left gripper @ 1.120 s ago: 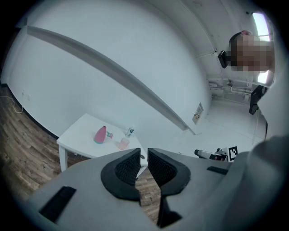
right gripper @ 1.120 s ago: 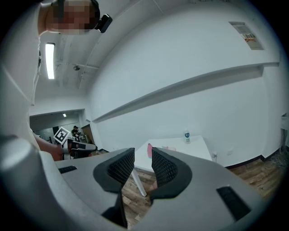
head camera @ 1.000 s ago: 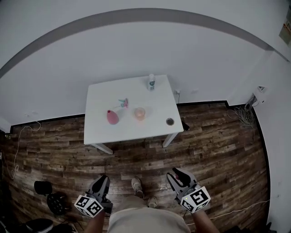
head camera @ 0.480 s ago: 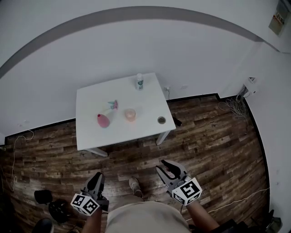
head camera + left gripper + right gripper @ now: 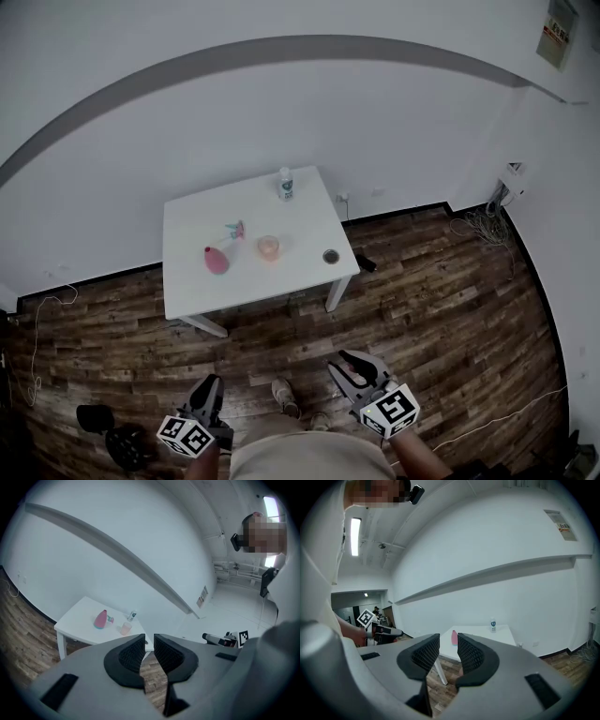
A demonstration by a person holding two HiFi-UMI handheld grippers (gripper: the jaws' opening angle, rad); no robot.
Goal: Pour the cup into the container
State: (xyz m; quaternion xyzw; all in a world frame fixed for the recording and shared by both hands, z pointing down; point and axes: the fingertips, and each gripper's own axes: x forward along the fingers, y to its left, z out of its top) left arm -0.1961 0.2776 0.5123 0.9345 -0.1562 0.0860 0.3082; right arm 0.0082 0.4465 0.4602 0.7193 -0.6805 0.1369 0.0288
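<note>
You're standing back on the dark wood-plank floor (image 5: 441, 291), well apart from the white rectangular table (image 5: 192, 281) that sits against the white wall. Your left gripper (image 5: 149, 638) is low beside your body. Its jaws have just been opening a touch and now stand a narrow slit apart, with nothing between them. Your right gripper (image 5: 448, 639) is released too, pads apart, and only floor and table show through the gap. The translucent peach-coloured cup (image 5: 269, 247) sits near the middle of the table, with neither gripper anywhere near it. To its left stands the pink bulb-shaped flask (image 5: 216, 260), with a small pink-and-teal object (image 5: 235, 228) just behind that. Right of the cup, near the table's front right corner, there's the small round dark-rimmed container (image 5: 330, 255). At the far edge stands a white bottle with a green label (image 5: 285, 184). Both grippers point toward the table.
</note>
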